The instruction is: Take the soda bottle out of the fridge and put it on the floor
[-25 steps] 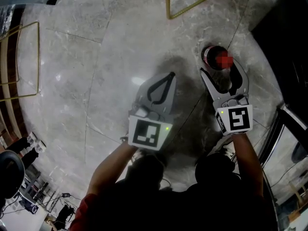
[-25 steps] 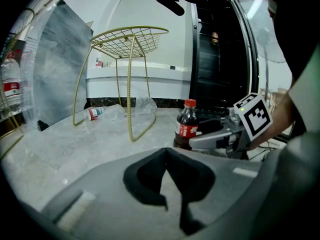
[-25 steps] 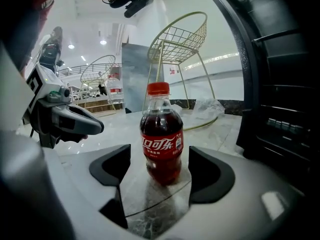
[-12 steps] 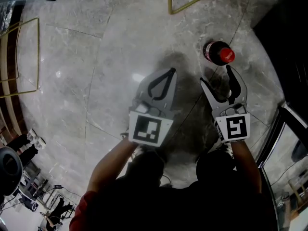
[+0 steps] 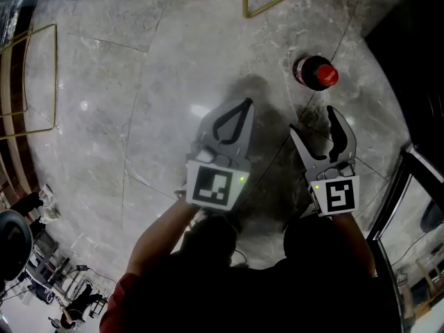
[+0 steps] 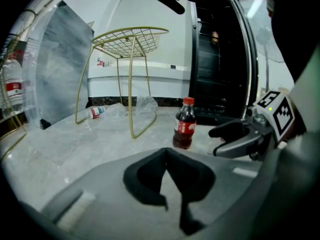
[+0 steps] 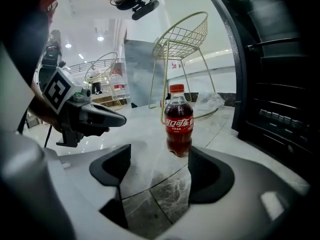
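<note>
Grey marble floor (image 5: 139,82) fills the head view, with a dark fridge (image 5: 420,40) along the right edge. The fridge door (image 6: 245,49) stands open, and that is clear only in the left gripper view. The right gripper view shows the dark fridge interior (image 7: 280,84) close on its right.

A gold wire chair (image 6: 131,41) stands far back on the floor. The head view catches only its legs (image 5: 274,5) at the top edge, while the right gripper view shows its mesh seat (image 7: 182,34) behind the bottle. Only the left gripper view shows a small plastic bottle (image 6: 95,112) lying on its side by the chair legs, with crumpled clear plastic (image 6: 145,104) near it.

The soda bottle (image 5: 316,73) stands upright on the floor, far right, near the fridge. It has a red cap, a red label and dark drink inside, and the label reads best in the right gripper view (image 7: 179,126). It also shows in the left gripper view (image 6: 185,130), to the right of that gripper's jaws.

The right gripper (image 5: 312,120) has its jaws wide apart and empty. The bottle stands just beyond the tips, in line with the gap (image 7: 157,159), and is not touched. The left gripper (image 5: 244,104) sits to its left over bare floor. Its jaws are closed tip to tip with nothing between them (image 6: 166,154). Each gripper view also catches the other gripper from the side.
</note>
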Available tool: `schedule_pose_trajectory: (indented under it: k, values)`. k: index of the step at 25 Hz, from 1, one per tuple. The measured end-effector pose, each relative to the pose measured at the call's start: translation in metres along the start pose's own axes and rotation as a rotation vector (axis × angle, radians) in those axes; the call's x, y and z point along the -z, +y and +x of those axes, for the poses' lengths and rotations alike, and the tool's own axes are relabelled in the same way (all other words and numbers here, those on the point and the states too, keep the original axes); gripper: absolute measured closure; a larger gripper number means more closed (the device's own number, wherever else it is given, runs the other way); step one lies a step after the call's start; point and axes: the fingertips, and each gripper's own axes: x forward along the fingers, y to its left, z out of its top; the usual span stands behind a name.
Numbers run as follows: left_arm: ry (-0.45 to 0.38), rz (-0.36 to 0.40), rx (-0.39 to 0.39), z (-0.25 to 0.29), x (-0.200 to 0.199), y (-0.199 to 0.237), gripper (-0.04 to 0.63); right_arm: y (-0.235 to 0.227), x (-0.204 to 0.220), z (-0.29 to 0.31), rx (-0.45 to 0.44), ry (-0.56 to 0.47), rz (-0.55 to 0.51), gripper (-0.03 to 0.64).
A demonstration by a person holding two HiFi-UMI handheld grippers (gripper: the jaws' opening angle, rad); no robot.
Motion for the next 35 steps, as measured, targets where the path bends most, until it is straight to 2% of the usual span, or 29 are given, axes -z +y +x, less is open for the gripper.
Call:
schedule_pose_trajectory:
  k: [11, 14, 16, 23, 27, 35]
  values:
    - [0.002, 0.002, 0.007, -0.001, 0.001, -0.003, 0.595, -0.006, -0.004, -0.002, 0.028, -0.010, -0.008, 0.276]
    - [-0.002, -0.001, 0.008, -0.001, 0.000, -0.004, 0.595, -0.009, -0.008, -0.003, 0.054, -0.029, 0.005, 0.321]
    - [-0.001, 0.000, 0.008, -0.001, 0.001, -0.004, 0.595, -0.011, -0.010, -0.003, 0.062, -0.036, 0.012, 0.377]
    - [-0.001, 0.001, 0.005, -0.001, 0.002, -0.002, 0.595, -0.010, -0.002, -0.002, 0.053, 0.009, -0.020, 0.493]
    - [0.000, -0.004, -0.003, 0.000, 0.004, 0.001, 0.595, -0.010, -0.001, -0.001, 0.050, 0.018, -0.019, 0.605]
    - [-0.003, 0.028, 0.032, -0.002, 0.000, -0.004, 0.597, -0.012, 0.000, -0.002, 0.050, 0.037, -0.007, 0.615]
